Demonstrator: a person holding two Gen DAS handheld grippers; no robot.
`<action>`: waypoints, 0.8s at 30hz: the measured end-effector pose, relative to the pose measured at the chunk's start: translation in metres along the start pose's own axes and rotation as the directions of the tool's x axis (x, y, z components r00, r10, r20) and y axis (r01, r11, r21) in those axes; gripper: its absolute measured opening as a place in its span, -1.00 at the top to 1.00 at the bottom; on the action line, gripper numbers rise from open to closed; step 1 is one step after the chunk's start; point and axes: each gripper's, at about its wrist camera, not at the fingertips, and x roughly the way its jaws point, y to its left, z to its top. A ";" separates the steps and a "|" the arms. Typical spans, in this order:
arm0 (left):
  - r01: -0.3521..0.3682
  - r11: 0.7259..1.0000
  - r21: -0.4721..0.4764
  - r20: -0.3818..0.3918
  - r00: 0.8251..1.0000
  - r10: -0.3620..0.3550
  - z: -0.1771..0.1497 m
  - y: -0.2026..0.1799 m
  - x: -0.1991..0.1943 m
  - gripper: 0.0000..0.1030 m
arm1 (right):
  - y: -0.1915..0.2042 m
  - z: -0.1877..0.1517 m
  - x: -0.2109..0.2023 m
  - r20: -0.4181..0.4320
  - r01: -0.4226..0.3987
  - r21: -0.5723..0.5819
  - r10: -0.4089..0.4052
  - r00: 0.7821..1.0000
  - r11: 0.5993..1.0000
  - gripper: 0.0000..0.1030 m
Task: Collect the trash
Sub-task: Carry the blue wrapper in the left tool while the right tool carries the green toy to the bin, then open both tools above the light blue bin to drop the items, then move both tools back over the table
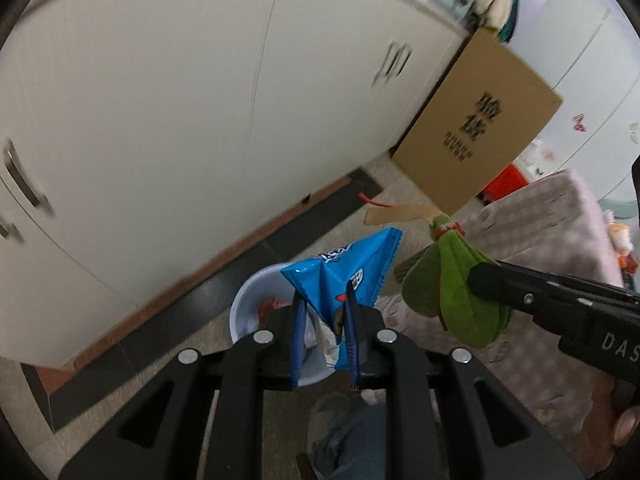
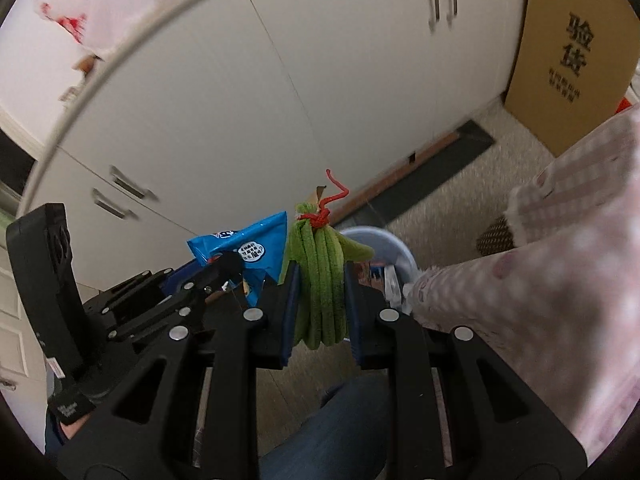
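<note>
**Both grippers loaded above the bin**

Left wrist view: the left gripper [image 1: 323, 308] is clamped on a blue snack wrapper [image 1: 344, 268], above the white bin [image 1: 256, 300].

Right wrist view: the right gripper [image 2: 320, 280] is clamped on a green bundle [image 2: 320, 280], beside the bin [image 2: 384, 244].

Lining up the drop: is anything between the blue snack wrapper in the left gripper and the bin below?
Nothing in the left wrist view: the blue snack wrapper, clamped in the left gripper, hangs directly over the open pale bin.
</note>
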 end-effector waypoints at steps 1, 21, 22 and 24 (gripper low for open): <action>0.001 1.000 -0.008 -0.012 1.000 -0.002 -0.001 0.004 0.007 0.68 | -0.001 0.000 0.008 -0.013 0.000 0.008 0.000 1.000 1.000 0.58; -0.052 0.998 -0.044 -0.086 0.995 0.048 0.002 0.026 0.036 -0.50 | -0.004 0.011 0.015 0.012 0.054 0.045 -0.055 0.998 0.998 -0.88; -0.065 0.997 -0.047 -0.072 0.996 0.061 0.002 0.025 0.028 -0.52 | 0.000 0.011 0.008 0.032 0.050 0.032 -0.051 0.998 0.998 -0.88; -0.077 0.996 -0.055 -0.048 0.996 0.074 0.004 0.020 0.016 -0.52 | 0.006 0.011 -0.010 0.073 0.043 0.002 -0.043 0.996 0.999 -0.88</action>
